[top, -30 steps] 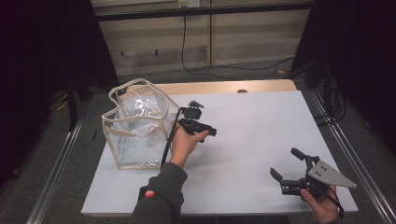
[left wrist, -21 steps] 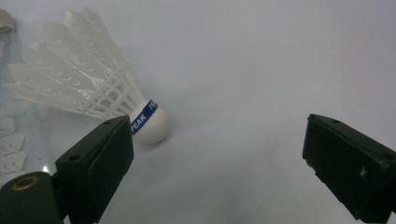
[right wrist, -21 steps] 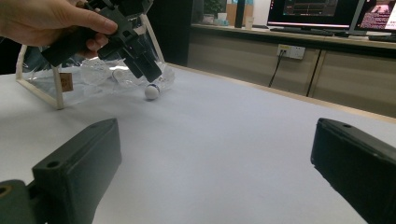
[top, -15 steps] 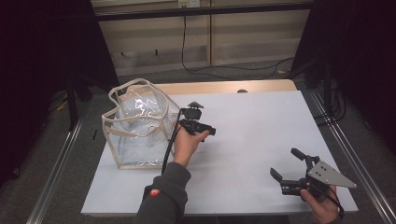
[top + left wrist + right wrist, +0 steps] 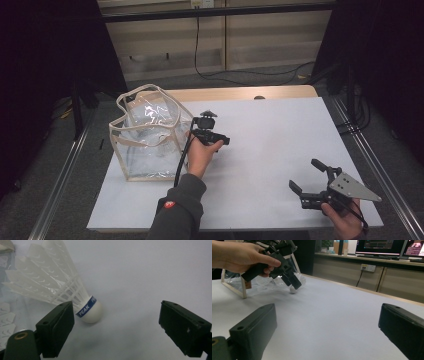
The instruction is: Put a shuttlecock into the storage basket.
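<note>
White bench (image 5: 280, 145), dim room, cabinets behind.
Clear bag (image 5: 150, 137), one, on bench's left part; more feathered pieces dimly inside, count unclear.
Left tool (image 5: 116, 322), one: jaws wide, just been closing a little, nothing pressed between; hovers just beside bag.
Right tool (image 5: 312, 182), one: jaws apart, empty, well apart at bench's near right.
Shuttlecock (image 5: 62, 290), one on bench: lies by left jaw; long axis slanted, cork toward tool, feathers away toward bag. Left hand nearer.
</note>
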`<state>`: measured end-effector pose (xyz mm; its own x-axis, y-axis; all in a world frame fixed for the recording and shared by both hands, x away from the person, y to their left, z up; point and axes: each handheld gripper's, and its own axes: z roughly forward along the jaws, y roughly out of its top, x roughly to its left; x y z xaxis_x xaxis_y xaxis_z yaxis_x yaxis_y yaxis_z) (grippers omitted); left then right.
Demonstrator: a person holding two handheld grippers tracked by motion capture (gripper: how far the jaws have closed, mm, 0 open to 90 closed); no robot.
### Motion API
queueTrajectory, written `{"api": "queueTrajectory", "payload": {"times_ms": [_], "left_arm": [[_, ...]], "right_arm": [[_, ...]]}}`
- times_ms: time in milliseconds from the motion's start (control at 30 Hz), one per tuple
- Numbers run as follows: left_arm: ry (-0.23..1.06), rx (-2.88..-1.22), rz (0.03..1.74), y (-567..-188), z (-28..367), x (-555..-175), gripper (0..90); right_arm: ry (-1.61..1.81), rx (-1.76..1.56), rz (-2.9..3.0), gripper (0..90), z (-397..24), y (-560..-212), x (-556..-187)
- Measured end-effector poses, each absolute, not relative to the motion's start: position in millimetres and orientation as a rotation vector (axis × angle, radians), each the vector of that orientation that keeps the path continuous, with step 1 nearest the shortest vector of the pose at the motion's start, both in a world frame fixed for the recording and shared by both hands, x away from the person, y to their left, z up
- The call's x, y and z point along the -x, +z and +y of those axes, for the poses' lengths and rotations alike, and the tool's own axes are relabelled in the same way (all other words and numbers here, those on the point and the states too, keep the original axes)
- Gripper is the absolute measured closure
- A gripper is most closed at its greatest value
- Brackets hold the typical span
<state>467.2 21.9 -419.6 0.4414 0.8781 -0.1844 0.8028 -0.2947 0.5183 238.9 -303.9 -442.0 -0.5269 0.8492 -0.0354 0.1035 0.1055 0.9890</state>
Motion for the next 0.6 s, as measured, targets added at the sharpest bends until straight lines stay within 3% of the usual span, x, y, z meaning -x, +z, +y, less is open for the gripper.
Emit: {"api": "queueTrajectory", "payload": {"times_ms": [600], "left_arm": [[0.247,-2.112,1.426,-422.4,19.7,-468.1,24.5]], "right_arm": [[1.476,-0.937,1.740,1.7,-304.2,-441.9,-238.8]]}}
